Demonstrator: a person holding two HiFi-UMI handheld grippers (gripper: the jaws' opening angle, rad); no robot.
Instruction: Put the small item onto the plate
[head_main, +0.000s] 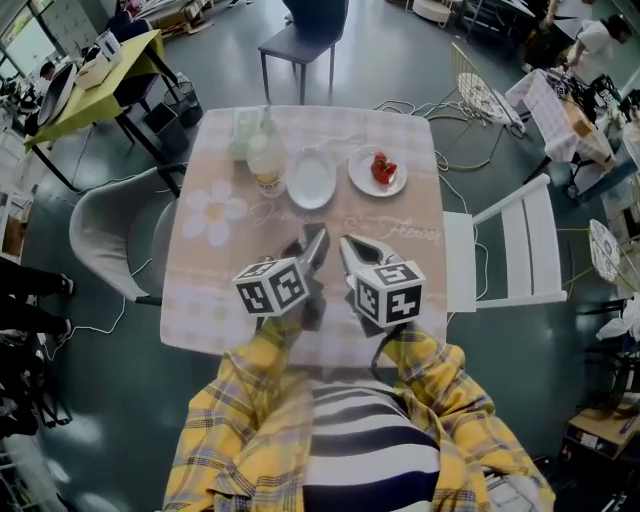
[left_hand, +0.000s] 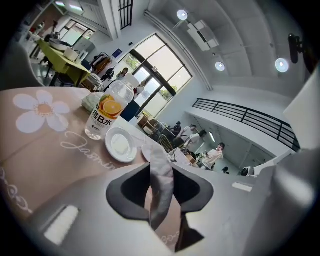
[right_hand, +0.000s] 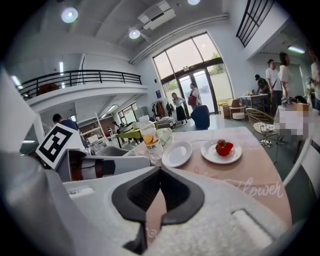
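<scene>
Strawberries (right_hand: 224, 147), probably, in right gripper view

Tablecloth (head_main: 400, 215) matt printed cloth, empty plate (head_main: 311, 178) and strawberry plate (head_main: 360, 176) glossy smooth white, bottle (head_main: 266, 160) clear glossy plastic, right gripper (right_hand: 159, 171) shell grainy matt grey plastic.

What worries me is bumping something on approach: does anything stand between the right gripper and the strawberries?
Nothing visible does. Only bare tablecloth lies between the right gripper and the strawberries on the right plate. The empty plate and the bottle stand off to the left of that line.
</scene>
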